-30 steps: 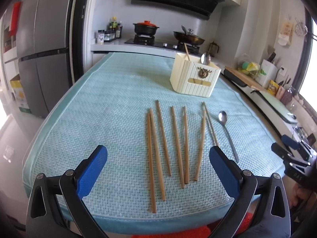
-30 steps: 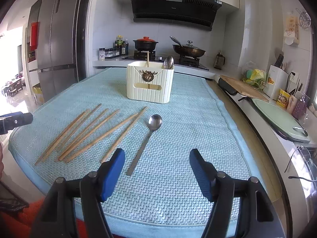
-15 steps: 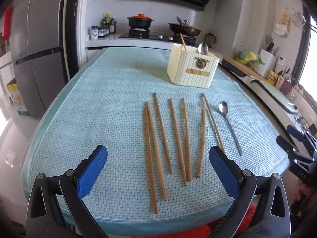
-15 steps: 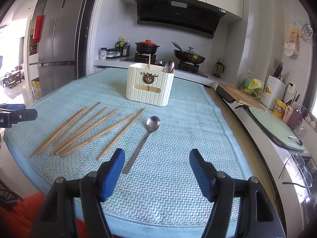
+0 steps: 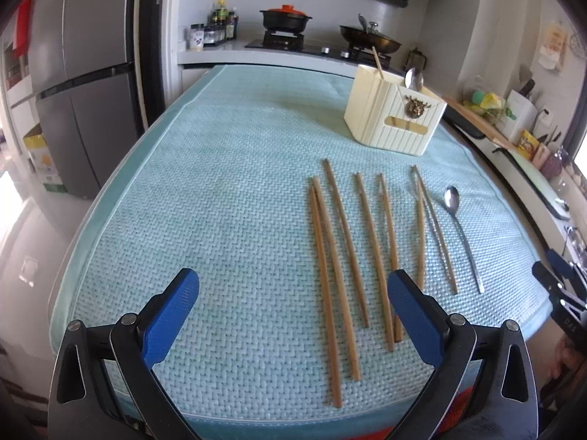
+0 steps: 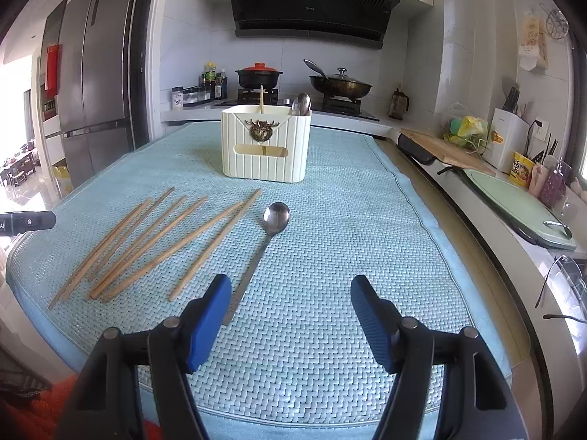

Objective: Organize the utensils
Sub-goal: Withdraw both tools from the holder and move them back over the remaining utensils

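Observation:
Several wooden chopsticks (image 5: 345,256) lie side by side on the light blue mat (image 5: 220,201); they also show in the right wrist view (image 6: 154,245). A metal spoon (image 5: 462,234) lies to their right, also in the right wrist view (image 6: 268,234). A cream utensil holder (image 5: 394,115) stands behind, holding one chopstick and a spoon; it also shows in the right wrist view (image 6: 266,143). My left gripper (image 5: 293,315) is open and empty near the mat's front edge, left of most chopsticks. My right gripper (image 6: 290,315) is open and empty, just right of the spoon handle.
A stove with a black pot (image 6: 258,75) and a wok (image 6: 341,86) stands behind the table. A fridge (image 5: 73,84) is at the left. A counter with a cutting board (image 6: 521,205) and bottles runs along the right.
The left gripper has shifted left, so the chopsticks now sit toward its right finger. The right gripper has moved slightly forward toward the spoon. Both stay open.

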Motion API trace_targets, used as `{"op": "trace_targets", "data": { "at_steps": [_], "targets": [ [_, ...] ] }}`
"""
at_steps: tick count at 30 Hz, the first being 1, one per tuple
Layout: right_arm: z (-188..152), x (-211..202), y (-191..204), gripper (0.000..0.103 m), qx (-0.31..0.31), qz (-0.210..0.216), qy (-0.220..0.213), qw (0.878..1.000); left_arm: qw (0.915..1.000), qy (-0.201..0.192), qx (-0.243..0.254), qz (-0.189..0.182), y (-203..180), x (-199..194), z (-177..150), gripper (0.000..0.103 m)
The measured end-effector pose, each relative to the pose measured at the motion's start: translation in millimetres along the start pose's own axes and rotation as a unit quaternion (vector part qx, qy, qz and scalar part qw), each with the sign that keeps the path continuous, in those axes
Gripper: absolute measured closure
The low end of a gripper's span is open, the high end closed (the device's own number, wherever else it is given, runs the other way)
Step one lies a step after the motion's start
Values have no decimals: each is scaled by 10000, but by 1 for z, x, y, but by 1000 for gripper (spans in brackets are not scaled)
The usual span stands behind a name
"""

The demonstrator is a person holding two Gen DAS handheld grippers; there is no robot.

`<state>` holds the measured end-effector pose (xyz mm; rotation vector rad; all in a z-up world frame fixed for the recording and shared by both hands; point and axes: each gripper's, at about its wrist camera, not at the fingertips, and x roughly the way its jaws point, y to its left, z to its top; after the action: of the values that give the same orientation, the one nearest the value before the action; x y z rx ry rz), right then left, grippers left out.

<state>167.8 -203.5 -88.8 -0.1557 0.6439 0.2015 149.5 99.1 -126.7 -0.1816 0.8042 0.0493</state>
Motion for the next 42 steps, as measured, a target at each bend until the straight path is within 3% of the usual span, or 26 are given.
{"op": "trace_targets", "data": {
  "at_steps": [9,28,34,42],
  "targets": [
    [-1,5,-1,34,3,22,177,9998,9975,366,491,348,-3,41,7,1],
    [2,7,2,34,-45,92,218,9997,9920,818,715,649,0,92,16,1],
    [8,22,-7,34,173,295,295,9990,9922,924,611,578,2,103,25,1],
    [23,89,-10,34,541,675,1165,9894,9894,1195,731,384,1,114,36,1]
  ]
}}
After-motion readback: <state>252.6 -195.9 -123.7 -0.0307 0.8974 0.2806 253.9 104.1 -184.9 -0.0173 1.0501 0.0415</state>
